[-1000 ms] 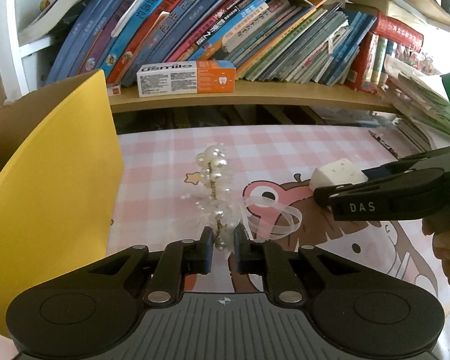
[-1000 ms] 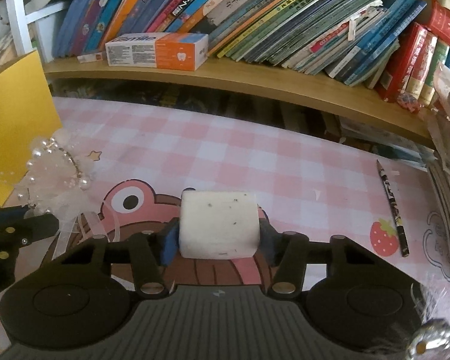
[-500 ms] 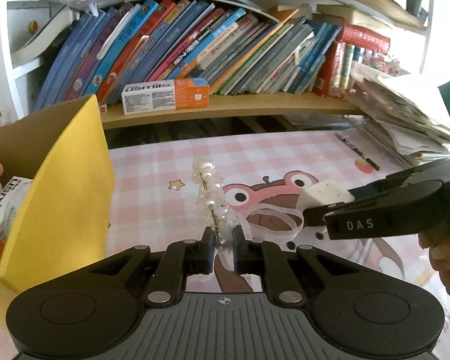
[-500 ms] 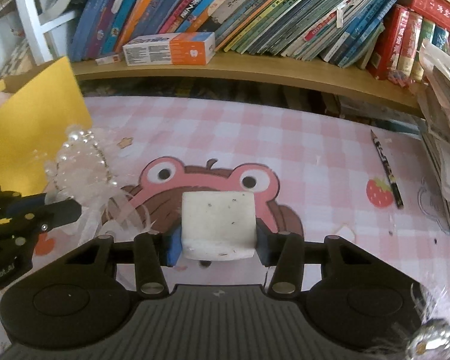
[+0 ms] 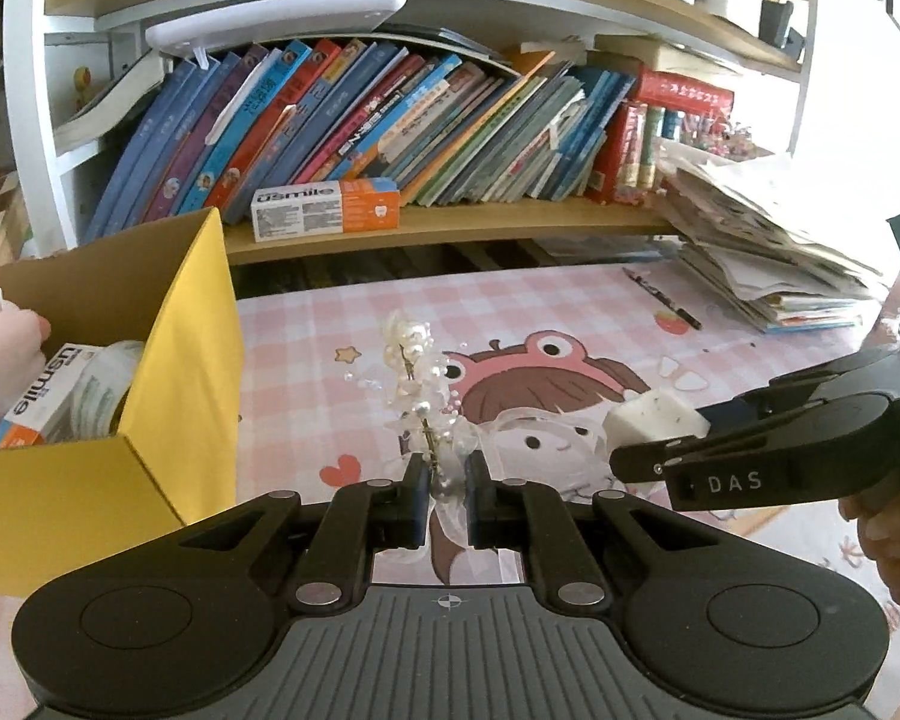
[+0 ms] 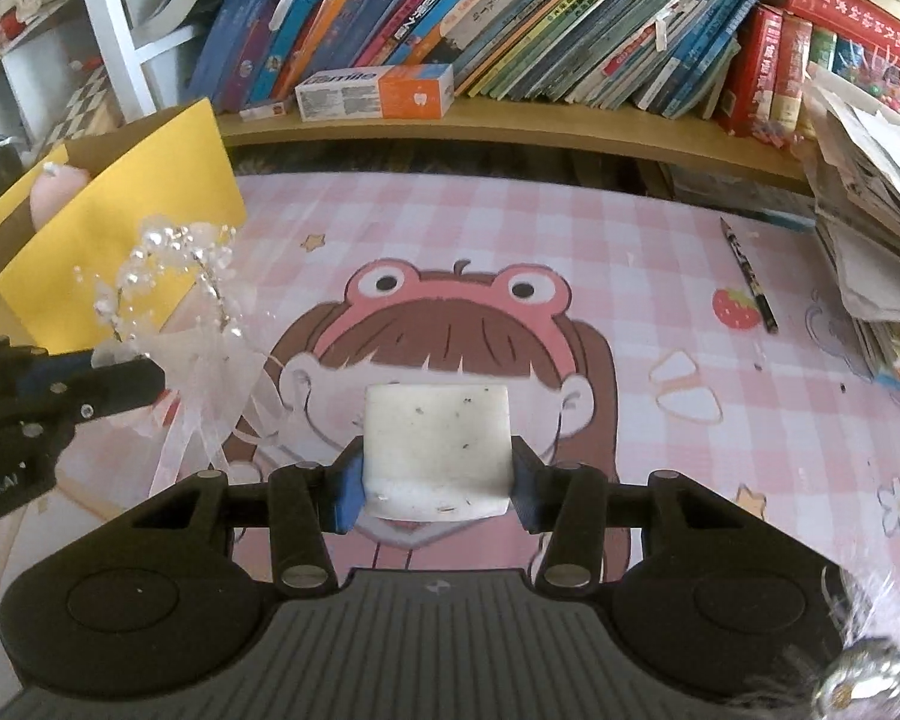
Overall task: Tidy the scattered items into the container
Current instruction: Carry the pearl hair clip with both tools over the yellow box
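My left gripper (image 5: 444,480) is shut on a pearl hair ornament with clear ribbon (image 5: 417,372) and holds it above the pink cartoon mat. It also shows in the right wrist view (image 6: 174,276). My right gripper (image 6: 435,480) is shut on a white speckled block (image 6: 438,444), also seen in the left wrist view (image 5: 654,423). The yellow cardboard box (image 5: 174,372) stands open at the left and holds a toothpaste carton (image 5: 42,390) and a pink soft thing (image 5: 0,354). Both grippers are raised, to the right of the box.
A bookshelf (image 5: 438,222) with leaning books and a toothpaste carton (image 5: 327,207) runs along the back. A pile of papers (image 5: 768,252) sits at the right. A pencil (image 6: 747,273) lies on the mat near a strawberry print.
Both grippers have risen and pulled back with their loads, so more of the mat and the inside of the box shows. The grips have not changed.
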